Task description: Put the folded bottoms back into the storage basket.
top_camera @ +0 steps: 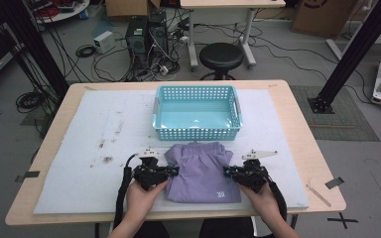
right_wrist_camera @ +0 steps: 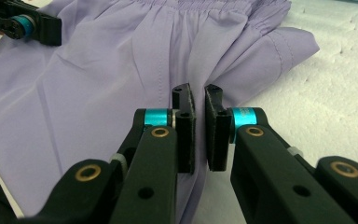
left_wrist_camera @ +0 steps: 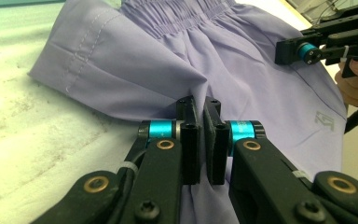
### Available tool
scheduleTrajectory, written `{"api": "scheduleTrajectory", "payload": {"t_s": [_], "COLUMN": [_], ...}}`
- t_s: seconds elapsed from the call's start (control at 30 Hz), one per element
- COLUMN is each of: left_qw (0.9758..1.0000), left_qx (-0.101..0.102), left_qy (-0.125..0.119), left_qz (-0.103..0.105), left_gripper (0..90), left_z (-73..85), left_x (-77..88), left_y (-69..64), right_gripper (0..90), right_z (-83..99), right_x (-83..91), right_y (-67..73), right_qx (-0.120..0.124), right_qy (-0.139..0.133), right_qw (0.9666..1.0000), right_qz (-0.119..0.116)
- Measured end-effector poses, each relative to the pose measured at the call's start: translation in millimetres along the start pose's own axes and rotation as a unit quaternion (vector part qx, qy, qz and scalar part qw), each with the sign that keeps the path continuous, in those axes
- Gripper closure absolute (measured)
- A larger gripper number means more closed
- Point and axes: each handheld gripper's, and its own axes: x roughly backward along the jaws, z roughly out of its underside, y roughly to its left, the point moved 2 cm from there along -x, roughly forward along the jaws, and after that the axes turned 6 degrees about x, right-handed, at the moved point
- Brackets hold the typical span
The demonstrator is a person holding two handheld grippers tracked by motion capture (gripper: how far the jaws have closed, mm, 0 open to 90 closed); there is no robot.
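A pair of folded purple shorts [top_camera: 201, 171] lies on the white foam mat [top_camera: 94, 148] near the table's front edge, waistband toward the basket. My left gripper [top_camera: 172, 171] is at the shorts' left edge, and in the left gripper view [left_wrist_camera: 201, 109] it is shut on a raised fold of the purple cloth [left_wrist_camera: 135, 60]. My right gripper [top_camera: 226, 172] is at the right edge, its jaws [right_wrist_camera: 198, 98] pressed on a pinch of the fabric [right_wrist_camera: 98, 70] with a thin gap left. Each gripper view shows the other gripper across the shorts: right gripper [left_wrist_camera: 284, 50], left gripper [right_wrist_camera: 51, 30].
An empty light-blue perforated basket [top_camera: 197, 89] stands on the mat just behind the shorts. The mat has dark smudges [top_camera: 106, 158] at the left. Behind the table are a black stool [top_camera: 221, 57], computer cases and cables on the floor.
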Motion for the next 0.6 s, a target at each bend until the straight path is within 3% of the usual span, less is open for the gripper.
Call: {"api": "scheduleTrajectory", "payload": {"t_s": [0.3,0.6], "left_qw": [0.9996,0.9974], "left_qx": [-0.014,-0.048], "left_qy": [-0.017,-0.047], "left_qz": [0.018,0.025], "left_gripper": [86.8,86.9], "left_z": [-5.2,-24.9], "left_x": [12.3,34.1], "left_y": [-7.4,-19.4], "right_gripper": [85.5,85.5], "right_z": [-5.5,-26.2], "right_x": [12.8,31.5], "right_y": [4.1,7.0], "right_qx": [0.014,0.019], "right_qy": [-0.023,-0.059], "right_qw": [0.9996,0.9979], "right_qz": [-0.012,-0.018]}}
